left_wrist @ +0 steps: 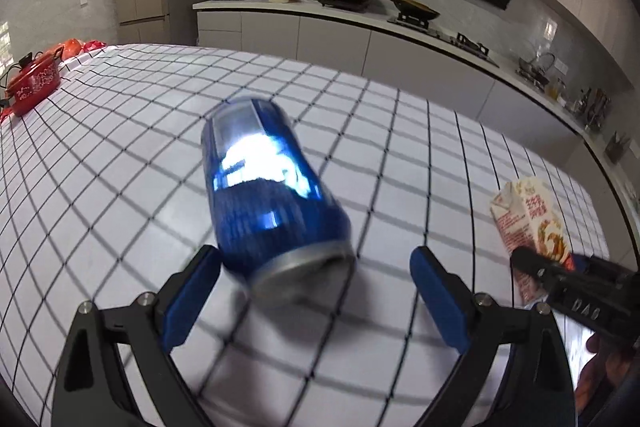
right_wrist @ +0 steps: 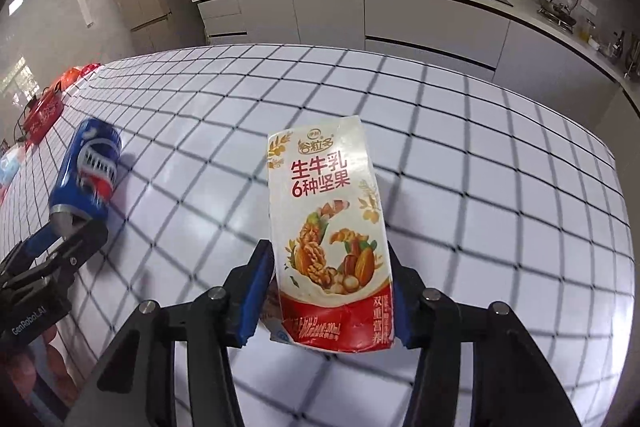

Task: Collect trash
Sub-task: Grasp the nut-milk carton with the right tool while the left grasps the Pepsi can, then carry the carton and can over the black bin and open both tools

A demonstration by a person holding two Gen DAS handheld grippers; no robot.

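The right gripper (right_wrist: pixel 332 291) is clenched on a milk carton (right_wrist: pixel 330 227): both blue pads press the carton's lower sides, and the carton stands up and away from the camera, its printed face with nuts and red lettering turned toward the lens. Its bottom edge looks crumpled. Below it lies the bench (right_wrist: pixel 480 167), covered in a white cloth with a dark grid.

The left gripper (left_wrist: pixel 316 291) is released, its blue pads spread wide. A blue can (left_wrist: pixel 264 195) lies on its side on the bench (left_wrist: pixel 400 147), pointing away, its silver end nearest the camera. That end sits between the pads, close by the left pad (left_wrist: pixel 192 303) and well apart from the right one; whether the left pad touches it cannot be told, as the can is blurred.

From the right wrist view the can (right_wrist: pixel 86 171) is at the far left, with the left gripper (right_wrist: pixel 68 227) at its near end. From the left wrist view the carton (left_wrist: pixel 524 215) shows at the right edge, in the right gripper (left_wrist: pixel 532 263).

A red pot (left_wrist: pixel 34 83) sits at the bench's far left corner.
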